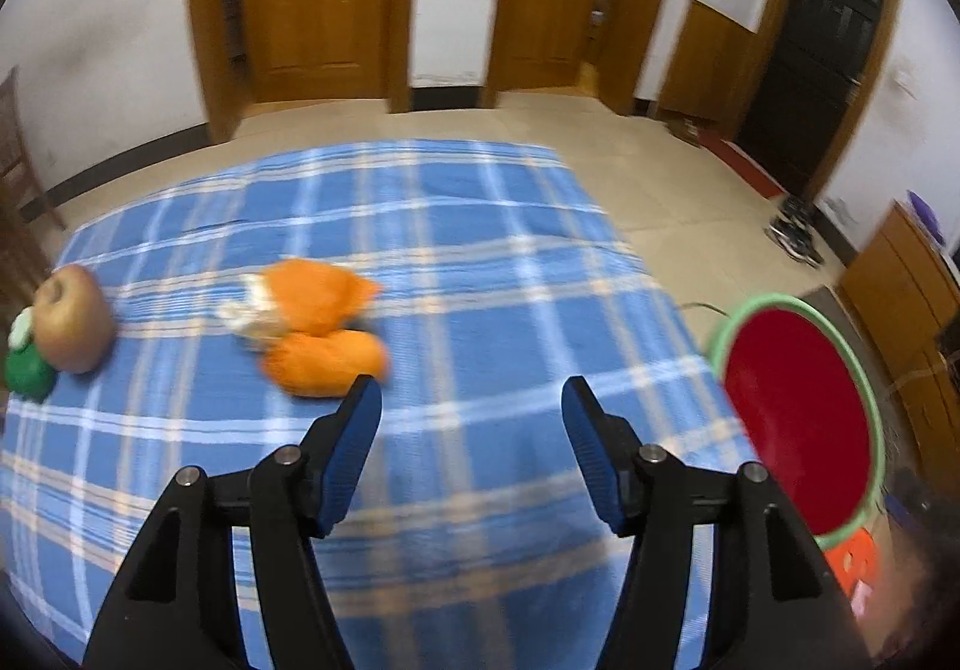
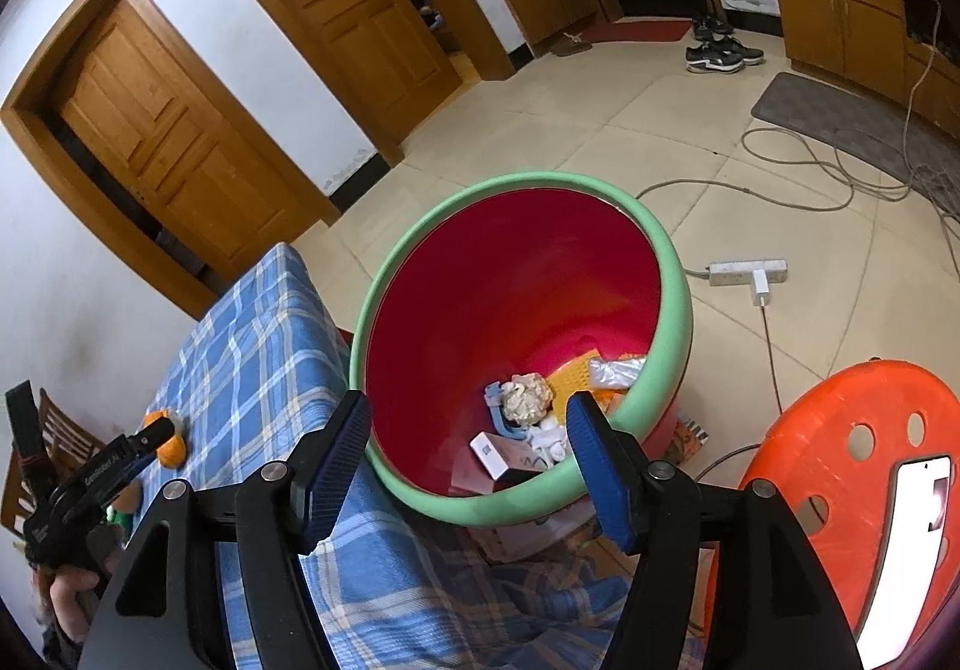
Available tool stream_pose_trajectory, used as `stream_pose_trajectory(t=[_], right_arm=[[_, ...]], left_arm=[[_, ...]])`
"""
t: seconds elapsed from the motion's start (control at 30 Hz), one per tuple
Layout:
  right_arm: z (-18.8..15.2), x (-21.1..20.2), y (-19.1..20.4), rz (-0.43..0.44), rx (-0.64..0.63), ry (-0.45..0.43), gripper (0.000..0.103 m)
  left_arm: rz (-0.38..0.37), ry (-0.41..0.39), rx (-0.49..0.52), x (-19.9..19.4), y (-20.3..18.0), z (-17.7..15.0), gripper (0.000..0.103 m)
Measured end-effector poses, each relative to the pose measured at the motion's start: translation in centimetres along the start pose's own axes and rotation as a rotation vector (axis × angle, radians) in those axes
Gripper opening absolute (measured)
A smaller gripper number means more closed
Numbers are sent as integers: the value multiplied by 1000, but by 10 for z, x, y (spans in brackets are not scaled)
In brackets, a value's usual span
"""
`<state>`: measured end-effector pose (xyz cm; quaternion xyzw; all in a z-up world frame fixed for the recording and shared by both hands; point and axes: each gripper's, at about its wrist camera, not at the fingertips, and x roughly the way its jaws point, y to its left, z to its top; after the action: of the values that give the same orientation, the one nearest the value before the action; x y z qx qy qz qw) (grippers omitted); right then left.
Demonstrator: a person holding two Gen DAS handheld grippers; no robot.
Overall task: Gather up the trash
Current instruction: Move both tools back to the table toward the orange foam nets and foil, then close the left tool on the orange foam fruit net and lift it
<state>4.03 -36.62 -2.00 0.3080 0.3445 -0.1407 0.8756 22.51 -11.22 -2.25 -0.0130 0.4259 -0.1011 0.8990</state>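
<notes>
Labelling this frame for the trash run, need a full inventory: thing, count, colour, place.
orange peels: a blurred pile, orange with white pith, mid tablecloth
apple: one, brownish, left edge of cloth
green object: one, green with a white top, touching the apple; too blurred to name
tablecloth: one, blue plaid, covering the table
trash bin: one, red inside with a green rim, on the floor beside the table
trash in bin: crumpled paper, white box, blue piece, orange bits, at the bottom
stool: one, orange plastic, right of bin
power strip: one, white, on floor
sneakers: dark, by far doorway
left tongs: open, empty, above the cloth
right tongs: open, empty, over the bin
</notes>
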Motion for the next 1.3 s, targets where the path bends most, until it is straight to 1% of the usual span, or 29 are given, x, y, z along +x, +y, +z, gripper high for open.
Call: stream_pose_trajectory(t=[0.07, 0.27, 0.43, 0.63, 0.8, 0.83, 0.9, 1.0, 1.17, 1.3], right_arm=[[-1, 1, 0, 0, 0, 3, 69], [-2, 6, 3, -4, -2, 14, 69], [-2, 8, 5, -7, -15, 16, 69], [-3, 11, 4, -16, -5, 18, 69], [-3, 10, 1, -14, 7, 16, 69], [-3, 9, 1, -14, 7, 16, 69], [-3, 9, 1, -12, 5, 16, 69], [-4, 8, 1, -8, 4, 15, 69], [-5, 4, 4, 4, -1, 14, 69], [-7, 1, 10, 21, -11, 14, 69]], left_arm=[[38, -5, -16, 3, 13, 2, 62], [118, -21, -62, 15, 42, 7, 63], [122, 2, -105, 31, 53, 8, 63], [121, 19, -106, 47, 56, 4, 63], [109, 19, -105, 49, 56, 2, 62], [102, 20, -105, 49, 56, 2, 59], [74, 18, -108, 47, 55, 2, 44], [61, 20, -109, 42, 53, 0, 38], [-1, 36, -121, 30, 52, -9, 35], [-41, 35, -119, 13, 52, -17, 34]])
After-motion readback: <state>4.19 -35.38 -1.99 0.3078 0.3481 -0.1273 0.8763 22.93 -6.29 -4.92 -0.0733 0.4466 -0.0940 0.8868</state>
